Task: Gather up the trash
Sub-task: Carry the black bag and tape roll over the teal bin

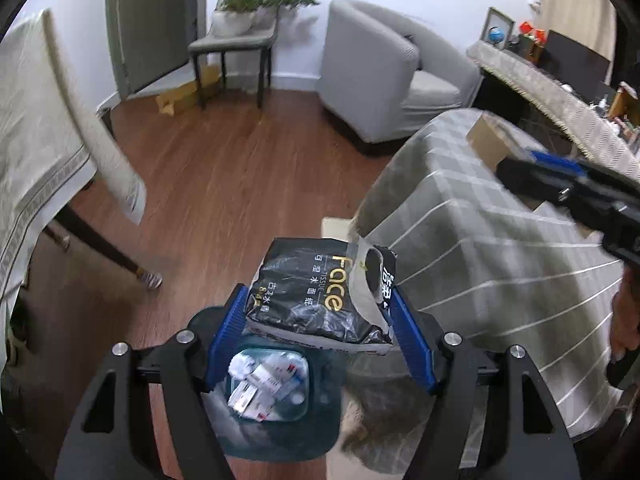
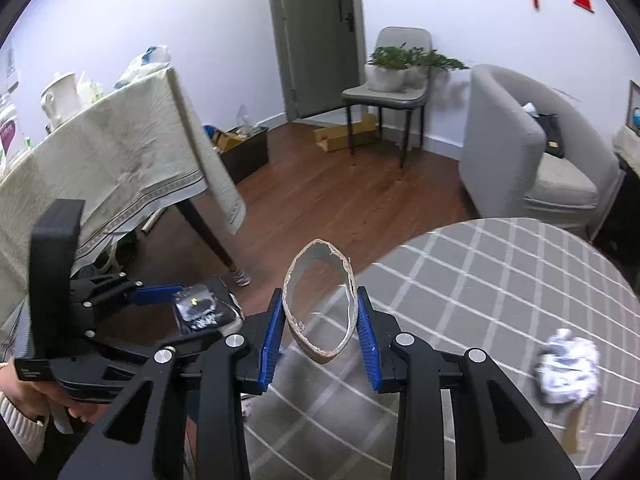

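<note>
My left gripper (image 1: 320, 300) is shut on a crumpled black tissue wrapper (image 1: 316, 296) printed "Face", held above a dark green bin (image 1: 320, 392) that holds several small packets. The wrapper and the left gripper also show in the right wrist view (image 2: 200, 308), at the left. My right gripper (image 2: 320, 312) is shut on a squashed cardboard tube (image 2: 320, 304), held over the edge of the round table with the grey checked cloth (image 2: 500, 280). A crumpled white paper ball (image 2: 568, 368) lies on that table at the right. The right gripper's body shows at the right of the left wrist view (image 1: 580, 192).
A table with a cream cloth (image 2: 120, 168) stands at the left, its dark leg (image 2: 208, 236) near the bin. A grey armchair (image 2: 532, 152) and a chair with potted plants (image 2: 392, 76) stand at the back. Cardboard boxes (image 2: 344, 132) lie on the wooden floor.
</note>
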### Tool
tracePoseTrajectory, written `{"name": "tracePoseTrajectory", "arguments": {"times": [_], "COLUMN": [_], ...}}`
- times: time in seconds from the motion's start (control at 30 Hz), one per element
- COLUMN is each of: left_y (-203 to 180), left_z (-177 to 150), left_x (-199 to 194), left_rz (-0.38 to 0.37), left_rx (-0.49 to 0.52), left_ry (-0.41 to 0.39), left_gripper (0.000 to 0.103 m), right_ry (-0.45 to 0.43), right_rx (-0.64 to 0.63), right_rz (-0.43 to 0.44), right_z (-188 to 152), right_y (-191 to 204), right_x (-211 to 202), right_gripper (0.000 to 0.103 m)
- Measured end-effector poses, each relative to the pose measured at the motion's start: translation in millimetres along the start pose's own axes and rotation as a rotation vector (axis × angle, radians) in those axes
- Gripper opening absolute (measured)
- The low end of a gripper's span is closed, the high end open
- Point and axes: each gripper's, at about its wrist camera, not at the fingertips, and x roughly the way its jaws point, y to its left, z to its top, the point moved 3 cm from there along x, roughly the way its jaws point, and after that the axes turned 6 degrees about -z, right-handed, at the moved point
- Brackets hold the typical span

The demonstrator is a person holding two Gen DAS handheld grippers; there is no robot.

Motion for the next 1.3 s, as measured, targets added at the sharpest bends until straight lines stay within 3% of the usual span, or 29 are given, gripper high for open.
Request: {"name": "tracePoseTrajectory", "arguments": {"times": [0.47, 0.83, 1.03, 1.3], "left_y": [68.7, 111.2, 125.5, 135.2], "left_z": [-58.7, -115.5, -129.8, -127.5], "left_x": [42.7, 78.2, 82.8, 65.4], "left_rz": [0.099, 0.083, 0.08, 0.075], "left_rx": [-0.05, -0.135, -0.157, -0.151], "left_ry": [0.178, 0.353, 0.38, 0.329], "left_gripper": [0.073, 0.074, 0.079, 0.082], "right_ry": [0.036, 0.237, 0.287, 0.352], "right_rx": [-0.028, -0.138, -0.16, -0.172], "right_rz": [0.121, 0.167, 0.169, 0.158], "right_z": [8.6, -15.8, -24.2, -33.6], "right_y": [63.8, 121.6, 137.4, 148.1], "right_x": [38.9, 93.2, 107.9, 132.0], "right_gripper": [0.035, 0.035, 0.035, 0.035]}}
